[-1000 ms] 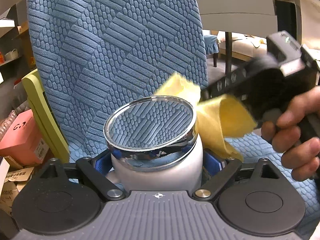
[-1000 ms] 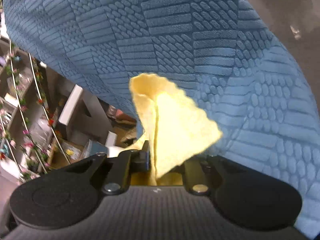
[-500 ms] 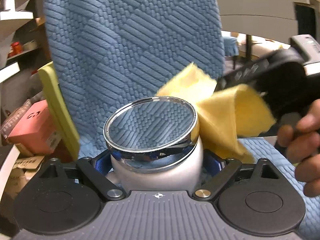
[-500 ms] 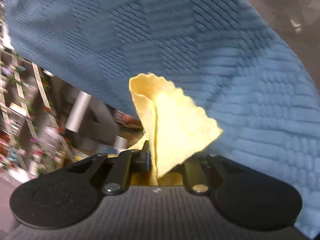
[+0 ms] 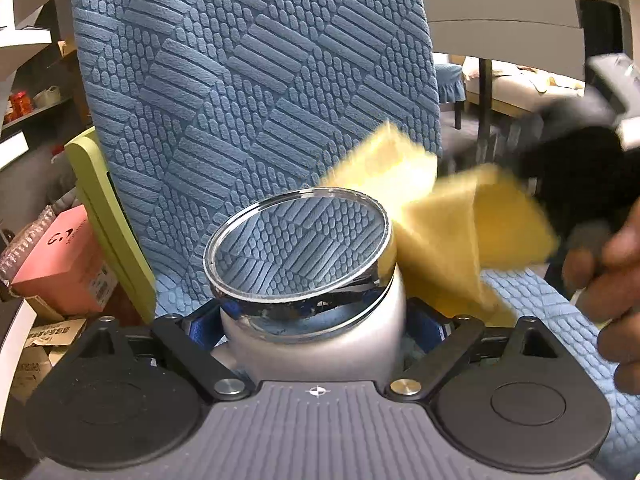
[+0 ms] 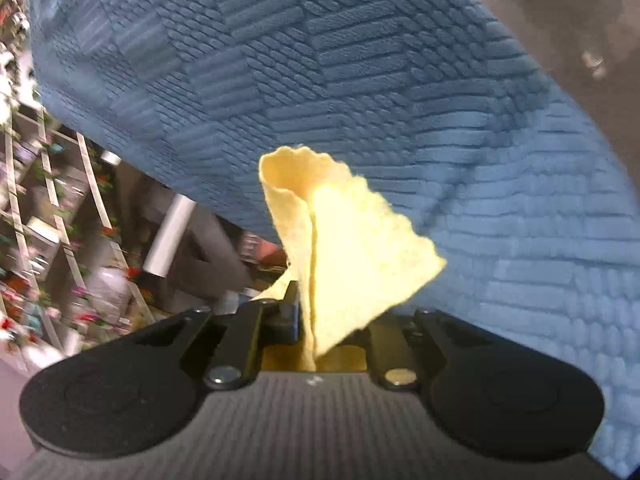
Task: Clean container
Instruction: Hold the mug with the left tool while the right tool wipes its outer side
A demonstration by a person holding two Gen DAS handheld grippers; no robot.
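The left gripper (image 5: 316, 320) clamps the white container (image 5: 316, 340) across its body, jaws spread wide and pressing on either side, so the jar stands nearly upright in front of the blue chair back (image 5: 248, 80); its chrome-rimmed lid (image 5: 298, 248) tilts a little toward that chair. The right gripper (image 6: 308, 320) is pinched tight on a yellow cloth (image 6: 340, 256), which stands up from it in a folded peak. Seen from the container, the cloth (image 5: 448, 236) lies just to its right — one fold reaches the lid's rim, though blur hides whether it truly touches; the person's hand (image 5: 612, 276) sits further right. The jar's long axis runs up and down, so I'd judge the wipe must come in sideways from the right; the cloth hand is the nearer one — the other only steadies.
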